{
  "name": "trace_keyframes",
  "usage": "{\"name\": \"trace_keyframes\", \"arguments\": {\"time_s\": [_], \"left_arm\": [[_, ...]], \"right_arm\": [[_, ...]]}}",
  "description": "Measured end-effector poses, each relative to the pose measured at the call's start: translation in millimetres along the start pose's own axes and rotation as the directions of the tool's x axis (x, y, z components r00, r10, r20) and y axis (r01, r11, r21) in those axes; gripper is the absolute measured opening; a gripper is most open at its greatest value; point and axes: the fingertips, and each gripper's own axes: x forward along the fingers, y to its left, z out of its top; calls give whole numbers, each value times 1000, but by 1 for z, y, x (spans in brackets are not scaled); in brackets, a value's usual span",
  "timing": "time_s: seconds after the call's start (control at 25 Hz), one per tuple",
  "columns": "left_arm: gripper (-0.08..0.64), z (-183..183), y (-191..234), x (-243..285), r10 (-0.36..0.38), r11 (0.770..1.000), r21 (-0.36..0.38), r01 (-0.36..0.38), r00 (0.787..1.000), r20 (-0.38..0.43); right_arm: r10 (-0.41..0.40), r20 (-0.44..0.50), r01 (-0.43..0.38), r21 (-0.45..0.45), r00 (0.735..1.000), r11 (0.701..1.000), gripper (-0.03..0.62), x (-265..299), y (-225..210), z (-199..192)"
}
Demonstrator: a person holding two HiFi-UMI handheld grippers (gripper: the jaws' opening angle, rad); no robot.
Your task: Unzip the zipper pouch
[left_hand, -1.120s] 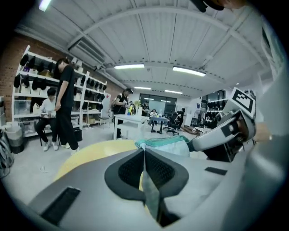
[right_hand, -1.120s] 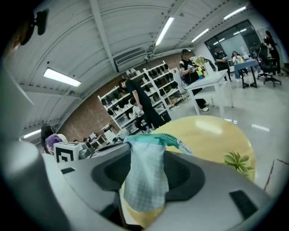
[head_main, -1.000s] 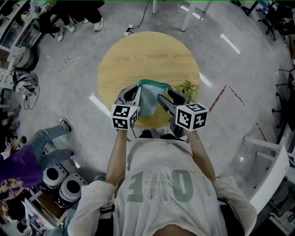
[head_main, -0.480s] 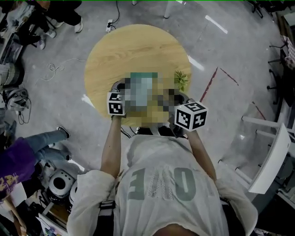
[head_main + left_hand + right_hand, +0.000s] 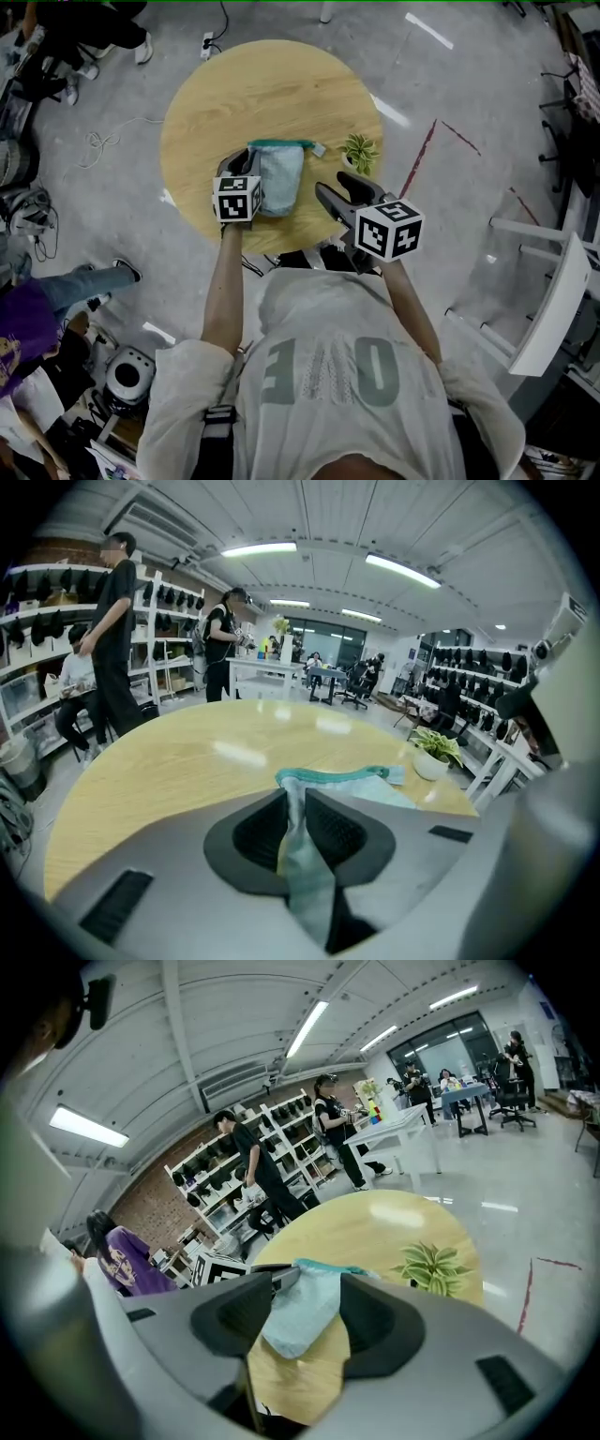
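Round wooden table: bare wood across the far half and the left. People and shelving stand well off on the floor and do not affect the move.

Zipper pouch: pale blue, lying flat on the near half of the table, its bottom not far from the near rim. Its long axis runs away from me. The teal zipper band crosses the far end from left to right.

Left gripper: its jaws are pressed together on the pouch's left edge. In its own view the fabric is pinched between the pads, and the rest of the pouch spreads out beyond. I judge this to be the anchor hold.

Right gripper: spread and holding nothing. It hovers over the near-right rim, just right of the pouch and apart from it. Its own view frames the pouch in the gap, ahead and to the left.

Potted plant: small, just right of the zipper's right end.

Pale tab at that right end: I take it for the pull, though it is too small to be sure. It is nearer to the right gripper, forward and slightly left of the jaws.

Judgement: the approach lane between the plant and the pouch is tight. The pull should travel leftward along the band, where there is room.
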Motion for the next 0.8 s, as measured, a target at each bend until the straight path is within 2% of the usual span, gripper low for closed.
{"name": "trace_keyframes", "arguments": {"time_s": [0.08, 0.16, 0.48, 0.68, 0.8], "left_arm": [[53, -1, 0, 1, 3, 1000, -16, -3, 1000, -5], [125, -3, 0, 1, 0, 999, -35, 0, 1000, -16], [175, 2, 4, -7, 28, 998, -62, -28, 1000, -2], [176, 42, 8, -27, 66, 997, -52, -62, 994, 89], [176, 85, 6, -52, 109, 994, -23, -106, 973, 201]], "right_arm": [[0, 2, 0, 0, 1000, 1000, 225, -1, -1, 0], [0, 4, 0, -2, 1000, 1000, 225, -3, 0, 1], [11, 16, -11, -13, 1000, 1000, 225, -6, 3, 5], [13, 60, -9, -58, 998, 998, 225, -11, 5, 27], [21, 112, -8, -112, 993, 994, 224, -15, 9, 49]]}}
